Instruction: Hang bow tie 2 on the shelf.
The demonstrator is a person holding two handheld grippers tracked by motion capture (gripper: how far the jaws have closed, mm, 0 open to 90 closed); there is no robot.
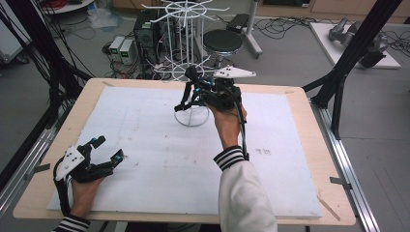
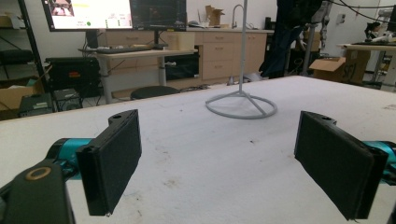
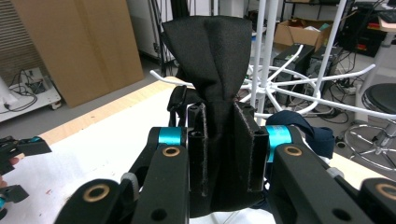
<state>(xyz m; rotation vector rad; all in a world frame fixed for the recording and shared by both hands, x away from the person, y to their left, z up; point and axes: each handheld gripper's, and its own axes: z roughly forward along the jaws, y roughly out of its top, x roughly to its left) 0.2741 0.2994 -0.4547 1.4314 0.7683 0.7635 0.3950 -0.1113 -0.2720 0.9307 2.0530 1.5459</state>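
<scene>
Right claw is clamped on a bunched black cloth; in the right gripper view the fabric stands up between the pads and fans out above them. In the high view the right claw holds the cloth up beside the white wire rack, whose ring base sits on the far middle of the bench. A dark blue piece of fabric shows just behind the claw, near the rack's lower arms; can't tell what it is.

Step in hand, as I read it: carrying the cloth to the rack to hang it on one of the arms. The next move calls for lifting the fold over an arm tip, draping it, then letting go.

Left claw rests low at the near left of the bench, jaws wide apart, nothing between them; it looks across at the ring base.

Clearance: the rack arms radiate in several directions and crowd the right claw, so snagging a jaw or nudging the light stand is the risk. The bench is open on all sides of the base, and the left claw is well apart and free to steady the base if needed. The far bench edge lies just behind the rack.
</scene>
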